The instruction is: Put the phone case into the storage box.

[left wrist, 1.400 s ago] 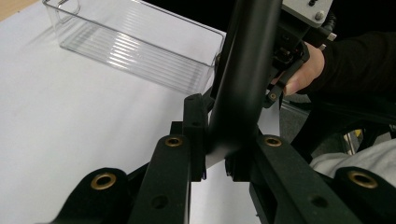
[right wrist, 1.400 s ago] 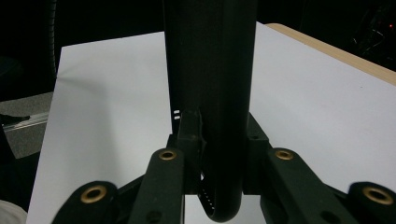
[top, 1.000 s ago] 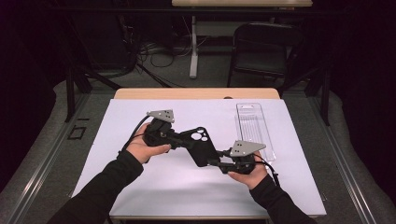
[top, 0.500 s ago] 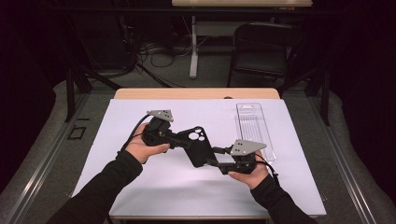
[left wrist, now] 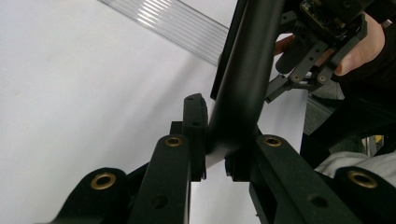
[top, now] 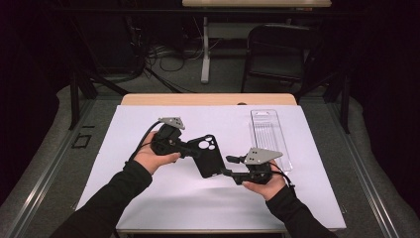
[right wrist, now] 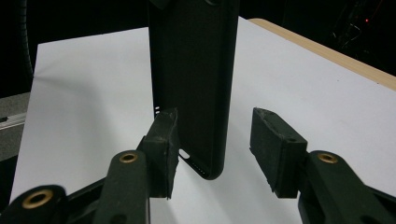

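A black phone case hangs above the white table sheet between the two hands. My left gripper is shut on its upper-left edge; in the left gripper view both pads press on the case at my left gripper. My right gripper sits at the case's lower right end, and its jaws have just been opening. In the right gripper view the case stands between the spread pads of my right gripper. The left pad is close to it and the right pad is well apart.
A clear ribbed plastic tray lies on the sheet at the back right, just beyond the right hand. The wooden table edge runs along the far side. A dark chair and cables stand on the floor behind.
The right gripper's jaws have spread apart from the case's lower end. Both hands and the case have stayed in place.
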### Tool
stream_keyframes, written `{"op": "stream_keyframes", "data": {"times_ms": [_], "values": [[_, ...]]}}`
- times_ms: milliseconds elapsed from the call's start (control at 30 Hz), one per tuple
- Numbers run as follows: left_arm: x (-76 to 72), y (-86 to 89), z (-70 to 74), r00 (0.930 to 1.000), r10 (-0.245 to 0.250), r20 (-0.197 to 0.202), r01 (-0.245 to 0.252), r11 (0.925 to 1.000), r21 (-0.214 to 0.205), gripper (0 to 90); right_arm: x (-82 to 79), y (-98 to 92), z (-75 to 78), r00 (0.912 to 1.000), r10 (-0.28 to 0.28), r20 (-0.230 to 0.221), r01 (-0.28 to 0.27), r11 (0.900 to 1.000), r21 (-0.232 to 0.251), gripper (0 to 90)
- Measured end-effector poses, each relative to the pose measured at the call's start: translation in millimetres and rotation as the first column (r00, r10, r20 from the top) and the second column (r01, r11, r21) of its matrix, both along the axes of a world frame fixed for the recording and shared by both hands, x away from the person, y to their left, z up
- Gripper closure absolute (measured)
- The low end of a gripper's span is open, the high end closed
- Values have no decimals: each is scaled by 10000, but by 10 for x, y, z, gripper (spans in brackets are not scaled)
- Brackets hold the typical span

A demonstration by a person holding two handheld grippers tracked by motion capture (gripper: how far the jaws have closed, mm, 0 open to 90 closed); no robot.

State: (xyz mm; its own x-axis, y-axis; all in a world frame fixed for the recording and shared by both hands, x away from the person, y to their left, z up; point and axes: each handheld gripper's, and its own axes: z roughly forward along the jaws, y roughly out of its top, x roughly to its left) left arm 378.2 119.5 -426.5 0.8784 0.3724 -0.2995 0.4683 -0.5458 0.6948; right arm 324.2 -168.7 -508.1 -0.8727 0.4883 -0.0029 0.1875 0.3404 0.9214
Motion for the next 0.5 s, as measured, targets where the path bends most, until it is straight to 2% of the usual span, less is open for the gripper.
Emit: {"op": "stream_keyframes", "data": {"times_ms": [267,467,500], "values": [[-6,7,0,9998,205,-88,-204,9996,187,813,-11,-7,24,9995,-244,214,248,9995,-202,517],[-17,1,5,9997,162,-170,-159,9996,222,813,-23,4,45,9996,-222,-147,215,9989,-420,500],[-30,-5,12,9994,339,-21,-338,9986,399,813,-21,6,42,9997,-181,-192,172,9988,-452,501]]}}
